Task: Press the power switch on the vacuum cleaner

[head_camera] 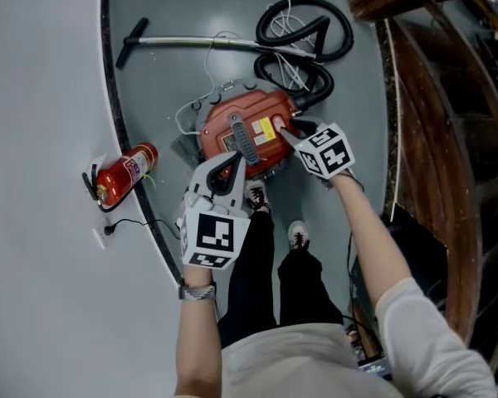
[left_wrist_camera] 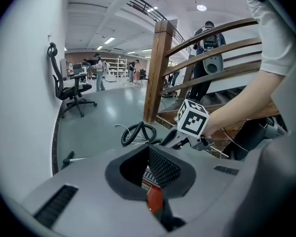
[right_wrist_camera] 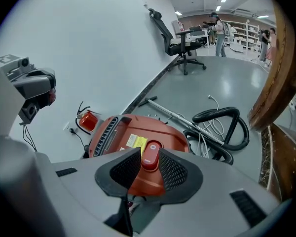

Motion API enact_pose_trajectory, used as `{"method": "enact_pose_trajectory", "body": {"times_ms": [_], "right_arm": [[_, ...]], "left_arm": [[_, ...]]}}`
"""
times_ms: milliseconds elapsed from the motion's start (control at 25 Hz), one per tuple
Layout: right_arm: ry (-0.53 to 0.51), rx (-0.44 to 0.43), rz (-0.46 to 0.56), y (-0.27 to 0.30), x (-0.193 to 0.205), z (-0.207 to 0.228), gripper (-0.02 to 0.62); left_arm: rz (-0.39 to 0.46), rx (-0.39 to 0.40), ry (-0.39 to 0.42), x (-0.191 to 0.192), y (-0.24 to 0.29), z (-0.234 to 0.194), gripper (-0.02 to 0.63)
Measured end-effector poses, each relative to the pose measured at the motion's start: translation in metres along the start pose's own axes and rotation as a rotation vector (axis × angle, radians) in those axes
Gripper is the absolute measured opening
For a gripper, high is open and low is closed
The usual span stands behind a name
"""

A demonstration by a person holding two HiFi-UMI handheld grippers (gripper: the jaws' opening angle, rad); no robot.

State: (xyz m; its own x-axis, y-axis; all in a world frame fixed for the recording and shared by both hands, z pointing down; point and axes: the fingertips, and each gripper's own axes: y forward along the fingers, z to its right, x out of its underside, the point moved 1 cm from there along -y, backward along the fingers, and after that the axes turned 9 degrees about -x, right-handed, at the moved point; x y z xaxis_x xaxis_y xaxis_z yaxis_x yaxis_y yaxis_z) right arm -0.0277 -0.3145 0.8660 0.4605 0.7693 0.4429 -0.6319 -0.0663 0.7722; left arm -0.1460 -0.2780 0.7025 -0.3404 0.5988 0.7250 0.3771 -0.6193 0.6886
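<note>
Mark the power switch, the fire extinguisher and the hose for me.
power switch (right_wrist_camera: 151,156), right gripper view, middle of the red button.
fire extinguisher (head_camera: 126,172), head view, red cylinder body.
hose (right_wrist_camera: 217,112), right gripper view, top of the loop.

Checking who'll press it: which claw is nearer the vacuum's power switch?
Right. The right claw hangs over the power switch, framed between its open jaws; the left claw is farther back by the handle.

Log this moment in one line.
right hand-held gripper: open, power switch framed between jaws | left hand-held gripper: open, over vacuum cleaner | switch contact: cannot tell
</note>
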Motion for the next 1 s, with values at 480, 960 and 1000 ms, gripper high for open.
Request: {"method": "enact_pose_trajectory", "body": {"times_ms": [480,960,1000], "right_arm": [[0.077,0.032,-0.01,0.014,0.011,0.01,0.112],[0.121,0.002,-0.017,0.02,0.016,0.013,0.114],[0.127,0.0,-0.015,0.02,0.016,0.013,0.115]], "left_arm": [[0.035,0.028,0.019,-0.003,0.001,0.009,-0.003],[0.025,0.053,0.015,0.008,0.014,0.015,-0.003],[0.025,0.053,0.015,0.008,0.015,0.016,-0.003]]}}
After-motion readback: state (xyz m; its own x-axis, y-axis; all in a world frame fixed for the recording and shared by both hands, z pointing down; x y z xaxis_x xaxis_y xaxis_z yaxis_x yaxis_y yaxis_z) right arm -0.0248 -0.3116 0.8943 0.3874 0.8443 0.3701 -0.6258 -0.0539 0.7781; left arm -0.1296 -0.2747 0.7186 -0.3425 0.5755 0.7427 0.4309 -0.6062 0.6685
